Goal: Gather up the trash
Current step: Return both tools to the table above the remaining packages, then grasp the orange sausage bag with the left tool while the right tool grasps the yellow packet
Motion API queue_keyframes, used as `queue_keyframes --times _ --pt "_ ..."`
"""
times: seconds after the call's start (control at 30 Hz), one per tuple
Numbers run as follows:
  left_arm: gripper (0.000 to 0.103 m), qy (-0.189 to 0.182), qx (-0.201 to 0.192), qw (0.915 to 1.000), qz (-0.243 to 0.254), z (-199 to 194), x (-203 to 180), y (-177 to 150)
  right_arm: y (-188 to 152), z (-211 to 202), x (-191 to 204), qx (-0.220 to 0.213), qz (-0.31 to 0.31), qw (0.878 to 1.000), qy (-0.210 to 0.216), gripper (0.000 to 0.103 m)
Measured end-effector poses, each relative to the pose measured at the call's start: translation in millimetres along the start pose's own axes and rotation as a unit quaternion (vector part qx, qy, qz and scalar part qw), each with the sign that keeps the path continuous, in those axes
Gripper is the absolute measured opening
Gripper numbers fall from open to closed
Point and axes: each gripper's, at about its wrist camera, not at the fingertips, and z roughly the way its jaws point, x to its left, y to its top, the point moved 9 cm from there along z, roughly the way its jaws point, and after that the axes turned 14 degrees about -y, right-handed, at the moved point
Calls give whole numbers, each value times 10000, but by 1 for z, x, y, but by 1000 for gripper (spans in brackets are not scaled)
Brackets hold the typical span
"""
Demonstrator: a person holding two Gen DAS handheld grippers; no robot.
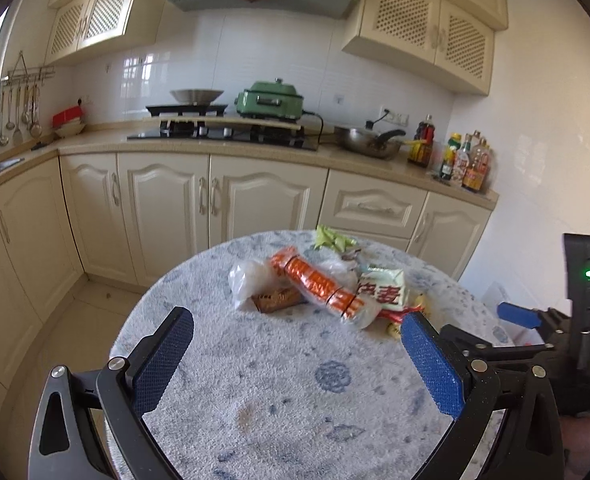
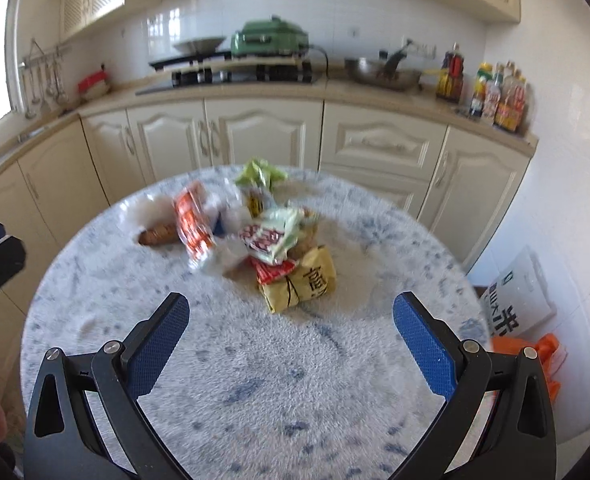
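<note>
Both wrist views face kitchen counter (image 1: 223, 148), sharing round table (image 2: 255, 380) close below.

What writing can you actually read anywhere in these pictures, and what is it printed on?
"高" on the yellow wrapper.
"米" on the white sack on the floor; its smaller print is unreadable.
Red characters on the pale green packet: too blurred to read.
Sauce bottle labels: too small.

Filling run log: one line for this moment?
left gripper open | right gripper open | crumpled wrapper pile untouched on round blue-white table
</note>
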Motion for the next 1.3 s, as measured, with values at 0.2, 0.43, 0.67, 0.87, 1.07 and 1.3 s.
queue_keyframes --times 0.2,0.43,0.67,0.87,1.07,1.3 --pt "102 52 363 9993 -120 51 13 2 -5 62 5 433 -172 9989 -27 103" --pt "102 105 705 9974 -77 109 12 12 -5 98 5 716 -128 9966 391 86" --pt "102 268 1119 9932 -162 172 9 23 -7 96 8 608 -251 9959 620 71" --pt "102 520 1237 9904 -334 222 8 41 -8 97 -8 643 58 9953 724 71" --pt "59 207 1430 9855 -894 274 14 36 -11 94 -11 633 53 9950 766 71" --pt "27 -263 1410 9836 -1095 280 35 45 -21 81 -15 643 114 9946 803 71"
